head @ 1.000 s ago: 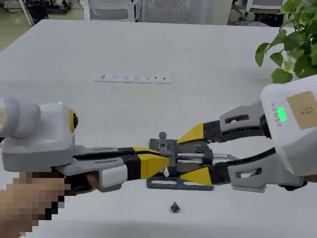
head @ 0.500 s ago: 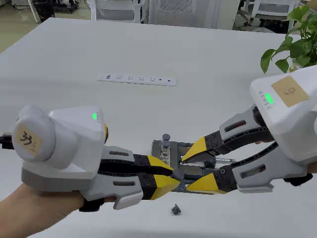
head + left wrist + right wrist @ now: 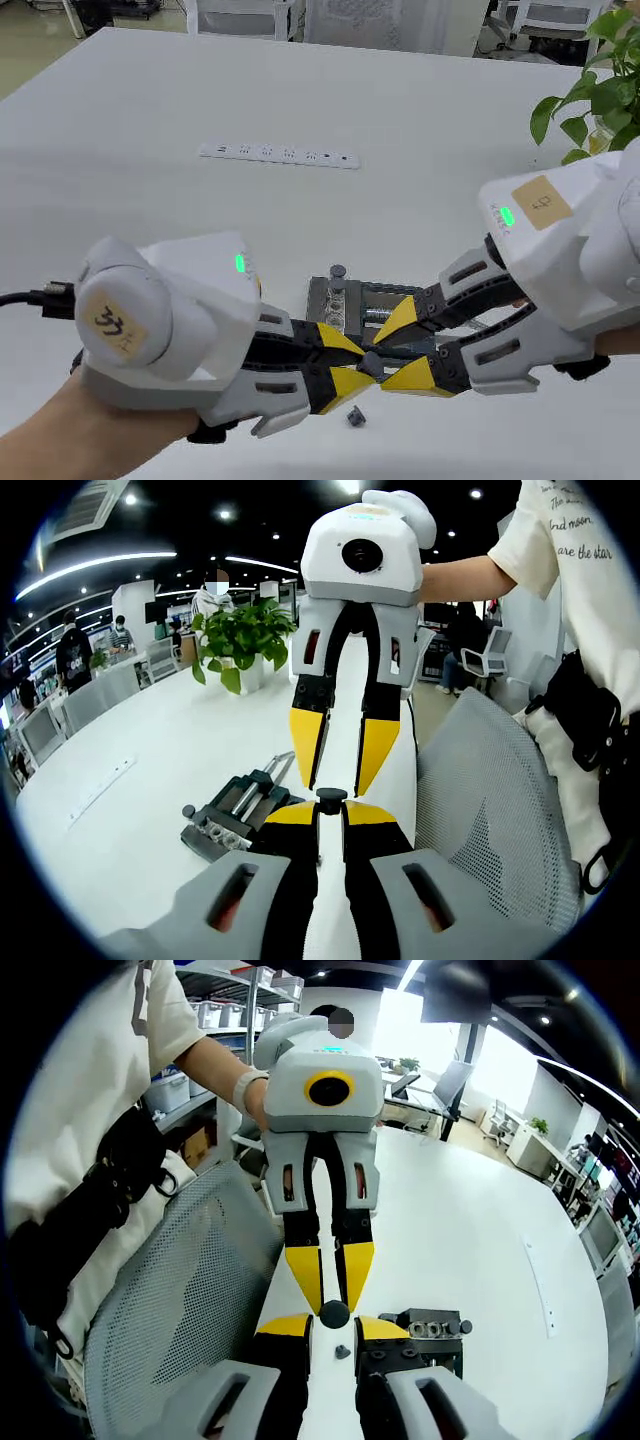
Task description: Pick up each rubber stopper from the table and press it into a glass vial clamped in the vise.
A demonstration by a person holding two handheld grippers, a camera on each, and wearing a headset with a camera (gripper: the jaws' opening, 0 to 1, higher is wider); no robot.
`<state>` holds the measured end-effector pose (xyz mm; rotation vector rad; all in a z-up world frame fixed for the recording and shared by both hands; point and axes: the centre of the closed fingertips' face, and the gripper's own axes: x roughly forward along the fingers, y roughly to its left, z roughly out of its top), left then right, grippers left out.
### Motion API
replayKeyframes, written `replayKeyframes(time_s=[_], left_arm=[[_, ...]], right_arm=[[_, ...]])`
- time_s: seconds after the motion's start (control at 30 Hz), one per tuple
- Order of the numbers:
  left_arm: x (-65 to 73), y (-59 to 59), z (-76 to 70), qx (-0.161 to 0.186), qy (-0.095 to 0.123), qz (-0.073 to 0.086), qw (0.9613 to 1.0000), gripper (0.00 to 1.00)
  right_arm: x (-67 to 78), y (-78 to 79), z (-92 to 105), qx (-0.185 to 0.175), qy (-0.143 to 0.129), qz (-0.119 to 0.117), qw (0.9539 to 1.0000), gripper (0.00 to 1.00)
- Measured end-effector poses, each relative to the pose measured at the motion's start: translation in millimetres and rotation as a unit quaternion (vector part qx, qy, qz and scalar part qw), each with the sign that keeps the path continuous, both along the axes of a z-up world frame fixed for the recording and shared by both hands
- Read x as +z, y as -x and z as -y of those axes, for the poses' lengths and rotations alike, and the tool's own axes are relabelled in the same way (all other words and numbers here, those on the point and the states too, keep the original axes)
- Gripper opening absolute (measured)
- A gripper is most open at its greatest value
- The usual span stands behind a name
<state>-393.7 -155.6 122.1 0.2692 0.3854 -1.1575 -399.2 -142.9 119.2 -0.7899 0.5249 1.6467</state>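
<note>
Over the table [image 3: 420, 120] by the vise [image 3: 322, 300], my left hand-held gripper [image 3: 331, 810] pinches a rubber stopper [image 3: 330, 796]; right hand-held gripper [image 3: 335, 780] is spread around it. Risk: sloppy handover, stopper drops & rolls off.

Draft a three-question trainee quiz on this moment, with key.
1. True or false: the right gripper is shut.
2. The loose stopper lies: A) on the table, on the person's side of the vise; B) on the power strip; C) inside the vise.
3. Short answer: what does the left gripper hold?
Key: 1 false, it is open; 2 A; 3 a stopper.
</note>
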Motion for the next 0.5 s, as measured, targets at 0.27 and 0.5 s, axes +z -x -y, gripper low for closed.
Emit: replayKeyframes(time_s=[0.27, 0.5], left_arm=[[-1.9, -0.9, -0.7, -0.002, -0.007, 0.003, 1.0, 0.04], [-4.7, 0.0, -1.0, -0.006, -0.018, 0.012, 0.9997, 0.04]], right_arm=[[-2.7, 0.7, 0.0, 0.001, 0.0, -0.003, 1.0, 0.09], [-5.2, 1.0, 0.6, 0.0, 0.007, -0.01, 0.9999, 0.08]])
